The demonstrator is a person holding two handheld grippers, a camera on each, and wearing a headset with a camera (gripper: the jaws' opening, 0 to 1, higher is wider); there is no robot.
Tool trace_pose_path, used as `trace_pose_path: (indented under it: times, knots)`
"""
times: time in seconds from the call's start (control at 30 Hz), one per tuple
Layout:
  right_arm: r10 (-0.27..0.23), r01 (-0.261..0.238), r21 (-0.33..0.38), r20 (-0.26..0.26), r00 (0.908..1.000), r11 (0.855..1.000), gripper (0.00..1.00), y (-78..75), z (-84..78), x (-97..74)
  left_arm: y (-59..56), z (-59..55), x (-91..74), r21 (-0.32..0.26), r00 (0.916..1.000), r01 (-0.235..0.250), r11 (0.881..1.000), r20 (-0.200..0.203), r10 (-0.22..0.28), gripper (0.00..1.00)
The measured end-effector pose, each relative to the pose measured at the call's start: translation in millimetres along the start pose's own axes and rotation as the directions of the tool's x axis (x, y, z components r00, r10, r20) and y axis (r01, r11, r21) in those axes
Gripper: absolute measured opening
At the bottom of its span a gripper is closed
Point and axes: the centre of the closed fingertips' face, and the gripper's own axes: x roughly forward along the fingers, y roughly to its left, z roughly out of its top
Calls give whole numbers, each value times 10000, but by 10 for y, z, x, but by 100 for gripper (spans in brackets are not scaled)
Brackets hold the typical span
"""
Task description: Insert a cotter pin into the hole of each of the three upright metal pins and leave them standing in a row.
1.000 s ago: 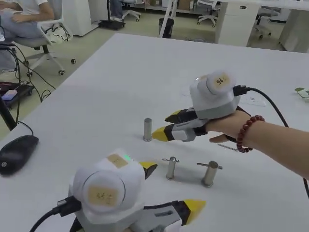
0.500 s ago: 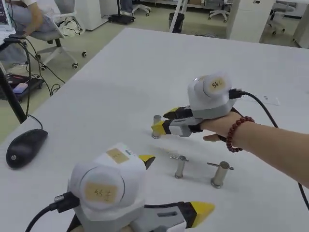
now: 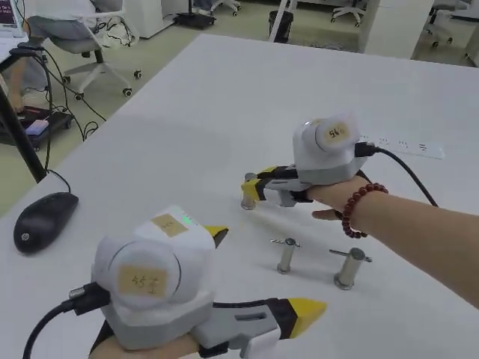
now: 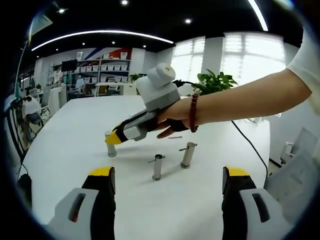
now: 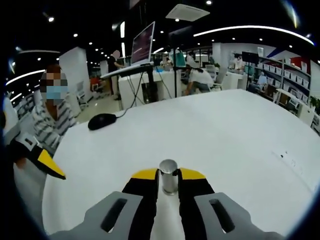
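The bare metal pin (image 5: 169,169) stands upright on the desk (image 3: 187,112), pinched between the right tongs (image 5: 169,176), while the two cotter-pinned pins (image 4: 158,166) (image 4: 187,154) (side by side) stand ahead of the left tongs (image 4: 167,180), whose jaws are spread wide.

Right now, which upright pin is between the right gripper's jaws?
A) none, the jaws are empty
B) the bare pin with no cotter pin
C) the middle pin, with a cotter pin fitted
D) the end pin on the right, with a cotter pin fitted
B: the right gripper has its jaws tight on either side of the bare pin. The middle pin and the end pin, both with cotter pins, stand apart from it.
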Motion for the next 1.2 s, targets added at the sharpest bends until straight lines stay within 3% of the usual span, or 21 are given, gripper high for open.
trace_pose_path:
  times: [0.13, 0.47, 0.57, 0.7, 0.97, 1.03, 1.2]
  knots:
    - [27, -28, 294, 63, 10000, 9996, 16, -8, 2, -7, 4, 6, -10, -201, 10000, 35, 9998, 68, -33, 89]
    - [-197, 195, -173, -137, 9997, 9997, 14, -12, 9, -33, -23, 14, -5, -167, 9999, 152, 9997, 85, -151, 89]
    - [-217, 220, 241, -137, 9997, 9995, 14, -47, -1, -46, -17, 2, -9, -162, 9999, 129, 9998, 37, -129, 89]
    - [-319, 324, 553, -96, 9994, 9979, 13, -94, 1, -108, 0, -6, -16, -154, 10000, 65, 9999, 18, -65, 89]
    - [-402, 404, 401, -69, 9992, 9984, 13, -91, 30, -307, -4, -12, -10, -73, 10000, 48, 10000, -26, -49, 88]
    - [-430, 433, 145, -186, 9989, 9990, 13, -81, 11, -333, -16, -19, -7, -30, 9999, 77, 10000, -66, -77, 88]
    - [-472, 478, 266, -244, 9986, 9985, 13, -105, -18, -373, -33, -21, 0, 65, 9998, 149, 9999, -105, -149, 87]
